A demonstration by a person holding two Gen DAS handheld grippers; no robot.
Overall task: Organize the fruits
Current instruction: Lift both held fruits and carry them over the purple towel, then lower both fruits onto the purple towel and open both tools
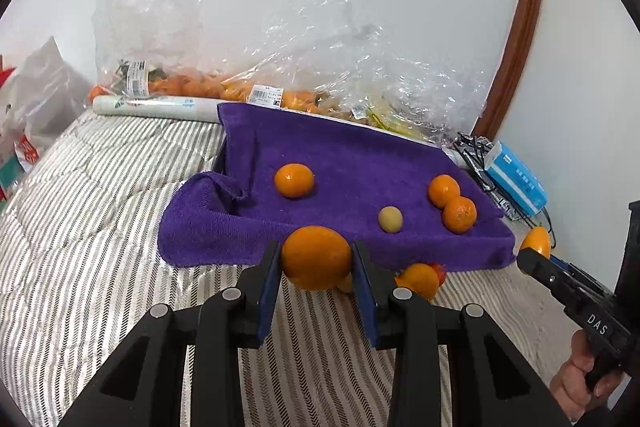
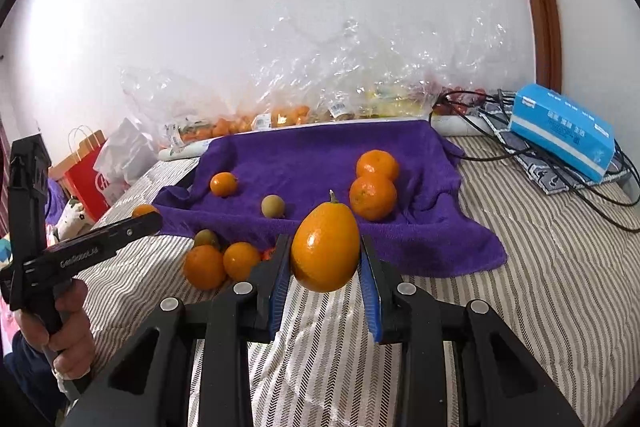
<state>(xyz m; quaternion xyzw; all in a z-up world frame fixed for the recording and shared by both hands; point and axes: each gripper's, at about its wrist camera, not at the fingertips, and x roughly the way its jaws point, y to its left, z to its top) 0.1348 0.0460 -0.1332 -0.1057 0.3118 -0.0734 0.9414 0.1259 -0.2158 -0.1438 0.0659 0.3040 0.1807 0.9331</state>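
Both loads are off the bed, short of the purple towel (image 2: 320,163). Your left gripper (image 1: 316,261) is clamped on a round orange (image 1: 316,257); your right gripper (image 2: 325,253) pinches an egg-shaped kumquat (image 2: 325,251), stem up, glossy skin.

Carry each over the towel's near hem before lowering; release only once the fruit touches cloth, as the round ones will likely roll on the slope. Set the orange beside the lone mandarin (image 1: 294,180) at left. Place the kumquat clear of the pair of touching mandarins (image 2: 374,183) at right. A small yellowish fruit (image 1: 390,219) sits between them.

Loose fruit pile (image 2: 222,263) waits on the striped quilt (image 1: 100,187) just before the hem. Produce bags (image 1: 280,67) line the wall behind; blue tissue pack (image 2: 564,131) far right.
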